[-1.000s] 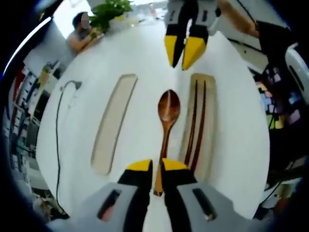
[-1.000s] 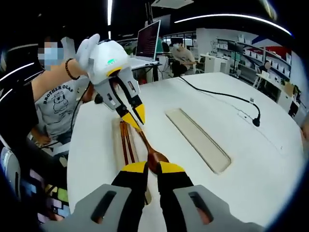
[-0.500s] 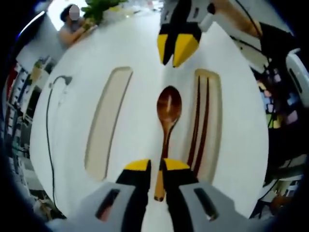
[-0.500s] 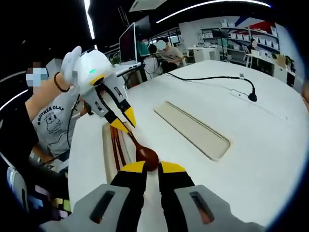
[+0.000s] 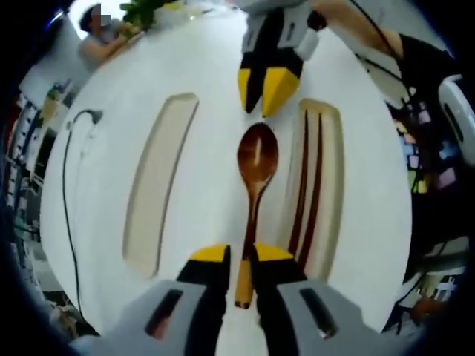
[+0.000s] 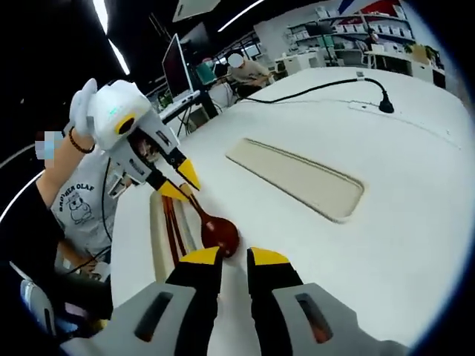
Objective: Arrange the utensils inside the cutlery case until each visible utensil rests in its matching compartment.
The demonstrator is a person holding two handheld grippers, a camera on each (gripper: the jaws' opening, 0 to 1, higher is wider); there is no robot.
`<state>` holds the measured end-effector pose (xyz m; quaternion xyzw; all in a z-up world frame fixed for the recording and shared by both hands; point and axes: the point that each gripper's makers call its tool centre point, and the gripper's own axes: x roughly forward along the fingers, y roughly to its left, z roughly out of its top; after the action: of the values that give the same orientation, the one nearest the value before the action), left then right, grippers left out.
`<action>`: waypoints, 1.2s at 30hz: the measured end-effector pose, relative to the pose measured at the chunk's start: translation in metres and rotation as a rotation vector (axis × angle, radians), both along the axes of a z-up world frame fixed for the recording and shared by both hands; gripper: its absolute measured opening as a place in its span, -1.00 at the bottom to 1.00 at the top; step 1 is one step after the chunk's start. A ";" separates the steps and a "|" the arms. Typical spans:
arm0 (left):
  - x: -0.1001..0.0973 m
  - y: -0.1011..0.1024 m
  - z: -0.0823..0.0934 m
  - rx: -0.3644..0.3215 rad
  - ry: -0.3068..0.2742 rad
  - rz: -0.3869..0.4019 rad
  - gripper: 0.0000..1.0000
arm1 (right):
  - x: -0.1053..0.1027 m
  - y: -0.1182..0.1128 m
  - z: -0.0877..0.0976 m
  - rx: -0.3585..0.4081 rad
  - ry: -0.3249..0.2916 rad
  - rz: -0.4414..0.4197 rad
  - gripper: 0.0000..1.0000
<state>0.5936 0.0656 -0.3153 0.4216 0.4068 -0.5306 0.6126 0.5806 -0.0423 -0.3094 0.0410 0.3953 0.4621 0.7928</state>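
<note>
In the left gripper view, the wooden spoon (image 5: 254, 194) lies on the white table (image 5: 208, 67), bowl toward 12 o'clock, between two shallow tray compartments. The left gripper (image 5: 240, 254) sits at 6 o'clock with its yellow-tipped jaws a narrow gap apart, straddling the spoon's handle near its end; I cannot tell whether they pinch it. The right gripper (image 5: 263, 93) comes down from 12 o'clock, its tips almost closed and just beyond the spoon's bowl, apart from it. At 3 o'clock of the spoon the right compartment (image 5: 329, 222) holds a pair of dark chopsticks (image 5: 308, 185). At 9 o'clock the left compartment (image 5: 156, 193) holds nothing. A black cable (image 5: 68, 200) runs along the table edge at 9 o'clock.

In the right gripper view, the spoon's bowl (image 6: 220, 232) lies just ahead of the slightly parted jaws, holding nothing. A monitor (image 6: 182, 59) stands at 11 o'clock.
</note>
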 end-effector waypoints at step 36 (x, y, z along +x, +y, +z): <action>-0.002 -0.007 -0.009 -0.070 -0.036 -0.023 -0.85 | 0.005 0.009 -0.012 0.159 0.271 -0.238 -0.97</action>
<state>0.5919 0.0585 -0.3246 0.4139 0.3718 -0.5442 0.6279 0.5856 -0.0329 -0.3217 0.2117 0.4530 0.3851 0.7757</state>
